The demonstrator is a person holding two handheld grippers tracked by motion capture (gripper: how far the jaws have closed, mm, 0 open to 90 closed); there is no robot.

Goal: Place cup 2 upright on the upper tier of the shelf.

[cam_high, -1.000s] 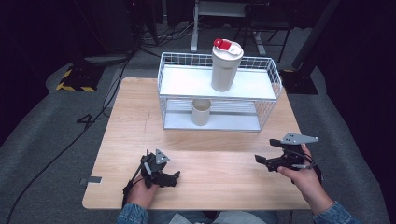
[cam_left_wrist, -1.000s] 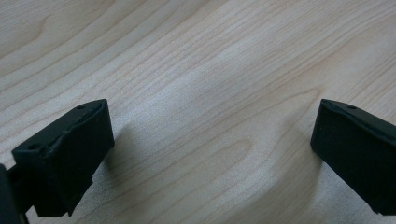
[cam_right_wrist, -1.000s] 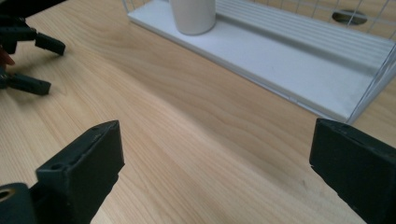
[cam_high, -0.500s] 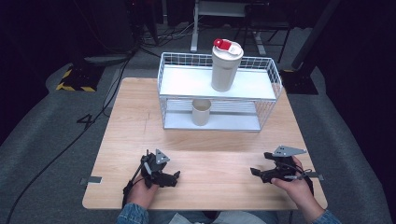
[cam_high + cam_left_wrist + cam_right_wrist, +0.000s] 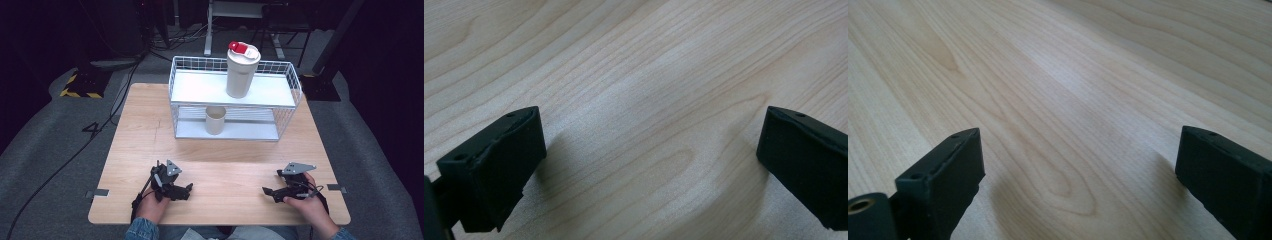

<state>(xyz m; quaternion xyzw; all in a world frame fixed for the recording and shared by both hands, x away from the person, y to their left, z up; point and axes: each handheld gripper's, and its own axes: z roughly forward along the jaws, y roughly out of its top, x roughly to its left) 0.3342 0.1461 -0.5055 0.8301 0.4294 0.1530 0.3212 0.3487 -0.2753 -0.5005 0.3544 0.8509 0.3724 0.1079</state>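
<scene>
The left hand-held gripper [image 5: 188, 190] lies low at the near edge of the surface [image 5: 225, 165], toward its near left corner, held in the person's left hand [image 5: 152, 204]. Its jaws point toward the middle of the near edge and stand wide apart with only bare wood grain between them, as the left gripper view shows [image 5: 649, 150]. The right hand-held gripper [image 5: 267, 192] sits toward the near right corner, close above the wood, in the right hand [image 5: 305, 205], its jaws pointing left toward the other gripper. Its jaws have just been closing a little, yet they stand open, and the right gripper view shows nothing between them but the surface [image 5: 1078, 150]. A grey three-cornered plate tops each gripper. The two grippers are well apart, with bare wood between them.

A white wire shelf rack [image 5: 285, 107] stands at the far edge of the surface. On its upper shelf, right of the middle, a tall white cup with a red-and-white lid [image 5: 241, 70] stands upright. On the lower shelf, below and a little left of it, a smaller beige cup [image 5: 215, 120] stands upright. Both cups are well apart from the grippers.
</scene>
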